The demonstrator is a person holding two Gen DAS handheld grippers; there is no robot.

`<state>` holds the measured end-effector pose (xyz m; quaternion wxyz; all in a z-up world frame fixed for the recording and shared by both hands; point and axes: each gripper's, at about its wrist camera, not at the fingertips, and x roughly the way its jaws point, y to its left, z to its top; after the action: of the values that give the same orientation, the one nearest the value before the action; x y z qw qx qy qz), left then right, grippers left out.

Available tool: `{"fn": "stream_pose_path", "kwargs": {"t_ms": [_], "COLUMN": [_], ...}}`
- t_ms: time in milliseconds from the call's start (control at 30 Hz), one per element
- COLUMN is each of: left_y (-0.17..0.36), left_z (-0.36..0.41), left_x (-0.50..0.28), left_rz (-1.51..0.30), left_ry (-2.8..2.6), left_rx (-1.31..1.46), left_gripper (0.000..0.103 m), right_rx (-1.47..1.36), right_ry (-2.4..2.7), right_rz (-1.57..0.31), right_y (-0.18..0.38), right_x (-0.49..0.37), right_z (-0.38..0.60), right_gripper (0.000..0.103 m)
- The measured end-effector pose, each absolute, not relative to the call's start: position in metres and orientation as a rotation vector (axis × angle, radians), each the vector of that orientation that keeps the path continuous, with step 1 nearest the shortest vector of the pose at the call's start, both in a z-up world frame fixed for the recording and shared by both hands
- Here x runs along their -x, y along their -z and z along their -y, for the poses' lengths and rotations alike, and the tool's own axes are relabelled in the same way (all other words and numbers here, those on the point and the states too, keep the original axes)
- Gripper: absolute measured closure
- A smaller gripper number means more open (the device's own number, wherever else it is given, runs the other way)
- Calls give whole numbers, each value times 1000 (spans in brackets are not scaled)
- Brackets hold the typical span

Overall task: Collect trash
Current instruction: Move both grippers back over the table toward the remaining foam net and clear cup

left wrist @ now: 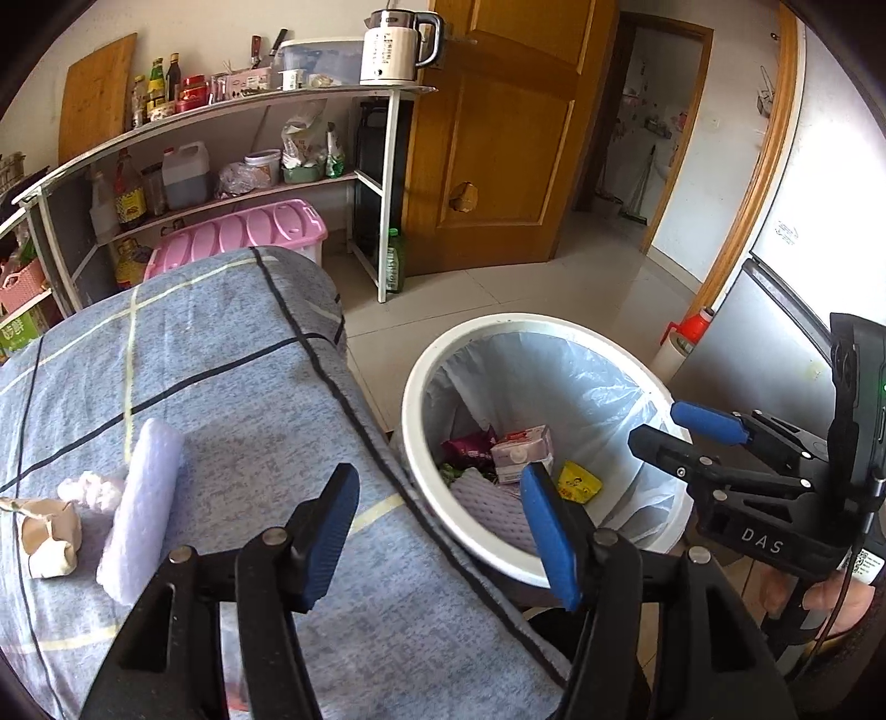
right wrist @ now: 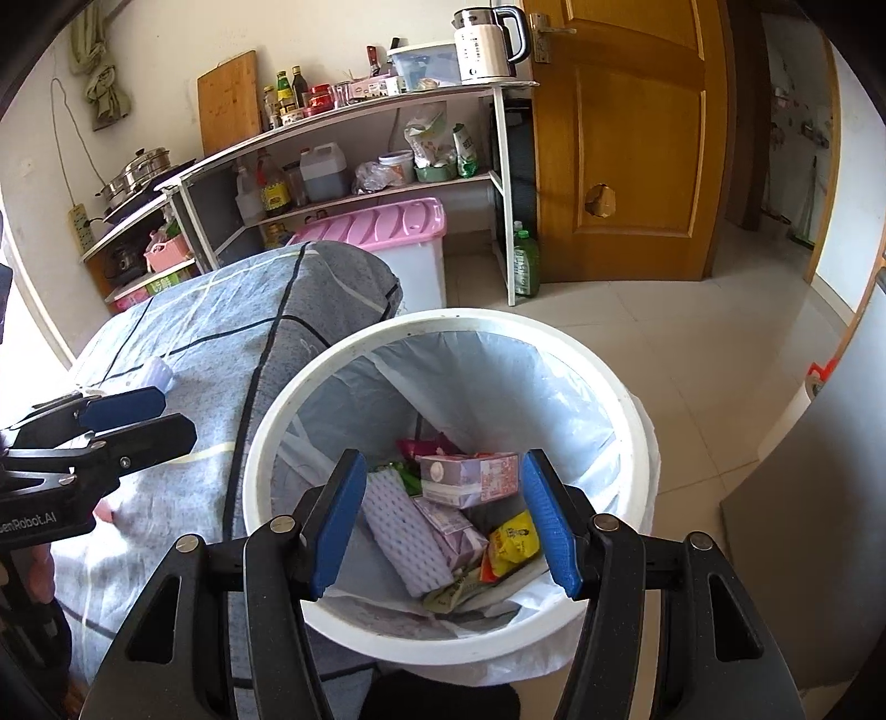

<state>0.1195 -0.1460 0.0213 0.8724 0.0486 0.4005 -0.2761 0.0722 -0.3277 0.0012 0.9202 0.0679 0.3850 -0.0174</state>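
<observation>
**Inspector:** Presently, the trash is split. Part lies inside the white bin [right wrist: 637, 437]: a pale sponge [right wrist: 401, 526], a pink carton [right wrist: 470, 476] and a yellow wrapper [right wrist: 515, 540], all at the bottom of the liner. Beside the bin, on the blue checked cloth [left wrist: 232, 354], remain a second pale sponge [left wrist: 147, 504], a crumpled tissue [left wrist: 91, 487] and a torn cardboard piece [left wrist: 47, 534].

**Assistant:** And the grippers?

**Inspector:** The right gripper [right wrist: 443, 515] hangs over the bin's mouth, jaws apart, nothing between them. I judge it sits there because that is the drop point. The left gripper [left wrist: 440, 537] straddles the cloth's edge next to the bin, jaws likewise parted and empty.

**Assistant:** Why the bin so close to the cloth?

**Inspector:** Probably to keep each carry short; its rim nearly meets the draped edge.

**Assistant:** Surroundings?

**Inspector:** Behind the bin, a pink-lidded storage box [right wrist: 387, 221], shelving [right wrist: 387, 188] with bottles, a kettle [right wrist: 484, 47], a wooden door [right wrist: 637, 138].
</observation>
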Motion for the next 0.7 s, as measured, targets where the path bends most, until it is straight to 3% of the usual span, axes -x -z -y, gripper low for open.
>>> {"fn": "stream_pose_path", "kwargs": {"t_ms": [700], "left_y": [-12], "left_z": [-39], "left_x": [-124], "left_rz": [-812], "left_ry": [262], "left_rx": [34], "left_gripper": [34], "right_rx": [-69], "right_ry": [-166], "right_rz": [-811], "right_y": [-4], "right_x": [-109], "right_z": [193], "right_gripper": [44]}}
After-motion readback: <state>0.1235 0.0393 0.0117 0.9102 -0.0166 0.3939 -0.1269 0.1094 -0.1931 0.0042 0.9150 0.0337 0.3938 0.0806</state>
